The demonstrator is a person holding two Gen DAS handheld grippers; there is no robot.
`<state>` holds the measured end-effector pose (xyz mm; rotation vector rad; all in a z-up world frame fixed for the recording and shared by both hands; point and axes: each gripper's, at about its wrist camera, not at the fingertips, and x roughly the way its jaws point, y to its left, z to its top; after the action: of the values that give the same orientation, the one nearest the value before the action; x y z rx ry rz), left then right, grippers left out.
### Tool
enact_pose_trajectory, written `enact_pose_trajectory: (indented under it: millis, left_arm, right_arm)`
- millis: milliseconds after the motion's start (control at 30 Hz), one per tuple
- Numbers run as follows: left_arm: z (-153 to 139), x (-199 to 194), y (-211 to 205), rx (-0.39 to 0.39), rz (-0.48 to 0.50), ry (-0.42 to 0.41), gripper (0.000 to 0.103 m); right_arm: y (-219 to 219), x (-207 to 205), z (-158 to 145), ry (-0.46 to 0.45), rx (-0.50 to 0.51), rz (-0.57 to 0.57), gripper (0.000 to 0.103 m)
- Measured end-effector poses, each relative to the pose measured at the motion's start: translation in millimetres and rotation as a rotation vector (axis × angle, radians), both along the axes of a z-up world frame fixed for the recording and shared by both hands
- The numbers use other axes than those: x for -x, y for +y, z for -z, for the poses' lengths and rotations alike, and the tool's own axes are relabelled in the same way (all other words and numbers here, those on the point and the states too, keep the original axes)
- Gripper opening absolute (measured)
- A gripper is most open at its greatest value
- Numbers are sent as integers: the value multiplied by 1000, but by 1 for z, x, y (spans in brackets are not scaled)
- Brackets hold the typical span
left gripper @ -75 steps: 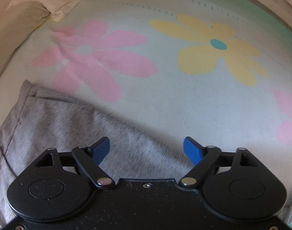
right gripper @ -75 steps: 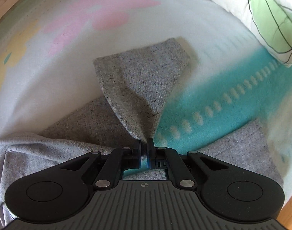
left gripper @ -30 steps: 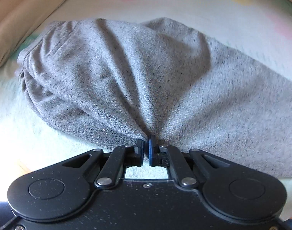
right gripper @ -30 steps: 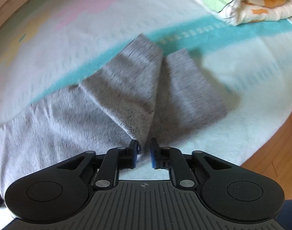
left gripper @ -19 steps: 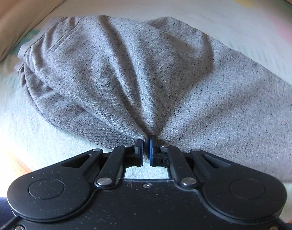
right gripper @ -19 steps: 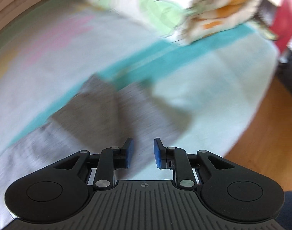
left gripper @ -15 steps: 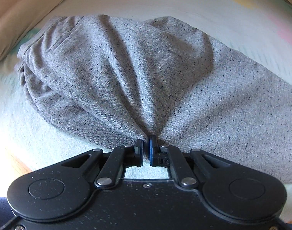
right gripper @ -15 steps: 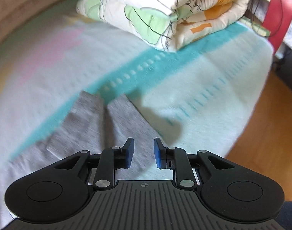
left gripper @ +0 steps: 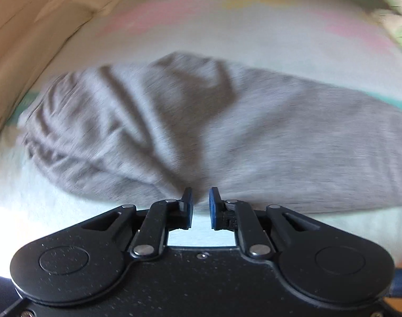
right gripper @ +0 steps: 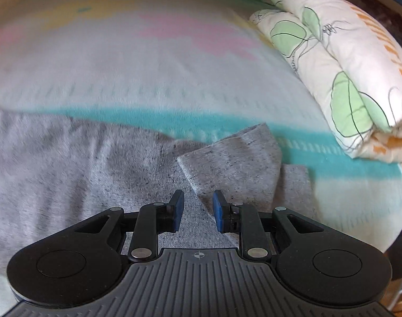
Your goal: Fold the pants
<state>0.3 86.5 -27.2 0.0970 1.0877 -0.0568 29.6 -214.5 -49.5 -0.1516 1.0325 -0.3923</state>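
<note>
You're working in a home bedroom: a bed spread with a pale flower-printed sheet (right gripper: 153,60) crossed by a teal stripe, a folded leaf-patterned quilt (right gripper: 343,60) at one end, and tan pillows (left gripper: 29,39) along the other edge.

I count one pair of grey pants (left gripper: 214,132), one flowered bedsheet (right gripper: 148,60), one folded quilt (right gripper: 354,60) at its right edge, one tan pillow (left gripper: 24,60) at its left edge, and my two grippers: left gripper (left gripper: 201,206), right gripper (right gripper: 198,208).
</note>
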Motion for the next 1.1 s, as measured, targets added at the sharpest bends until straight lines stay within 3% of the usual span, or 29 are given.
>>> enact_pose_trajectory:
  millis: [133,233,367,467,600,833,933,967,1100]
  left_arm:
    - [-9,-5,-27,7,80,-24,24]
    - [-9,-23,-48,33,109,-3,24]
    - [-1,-52,-80,59,159,18,26]
    - [15,-64,-95,31,162,24,26]
    - [47,-68,-95,32,131,101,26]
    - [46,-56,-98,7,153,65,28]
    - [46,-50,-99,-1,166,62,29]
    - [46,-48,-98,0,168,62,30]
    - [46,-41,-95,13,166,74,34]
  right_arm:
    - [-12,-6,17,43,58,41,22]
    - [-34,3,3,11,-34,101,6]
    - [-85,37,-23,-51,-178,250,7]
    - [-127,65,-23,-48,-255,394,7]
    - [-168,93,-18,-59,-297,551,7]
    - [-200,99,-28,-171,-432,633,7]
    - [-191,94,-28,-152,-487,604,8]
    - [-188,96,-26,-144,-518,604,14]
    - [-199,100,-13,-139,-601,687,20]
